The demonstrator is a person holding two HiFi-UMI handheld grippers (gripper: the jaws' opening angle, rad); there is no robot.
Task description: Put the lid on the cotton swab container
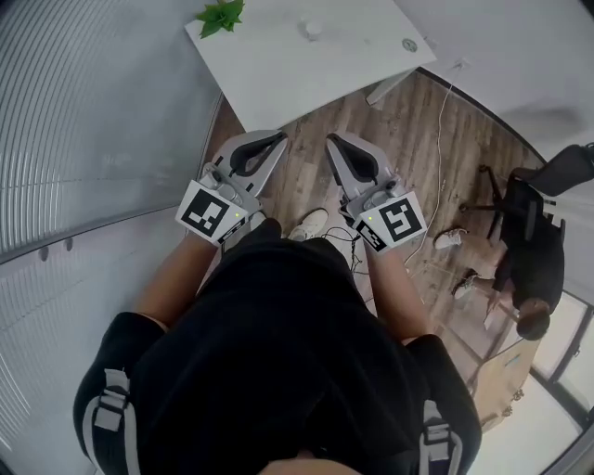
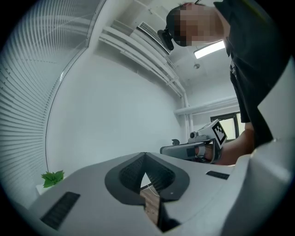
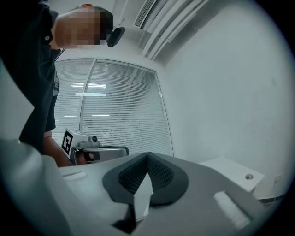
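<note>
I hold both grippers close in front of my body, above the wooden floor and short of the white table. My left gripper and right gripper are both shut with nothing between the fingers. On the table lies a small white round object and, near the right edge, a small round disc; I cannot tell which is the container or the lid. The left gripper view shows its shut jaws pointing at a bare wall. In the right gripper view the shut jaws point past the table corner.
A green plant stands at the table's far left corner. A curved white blind wall runs along my left. To my right a person sits on a dark office chair, and a white cable trails over the floor.
</note>
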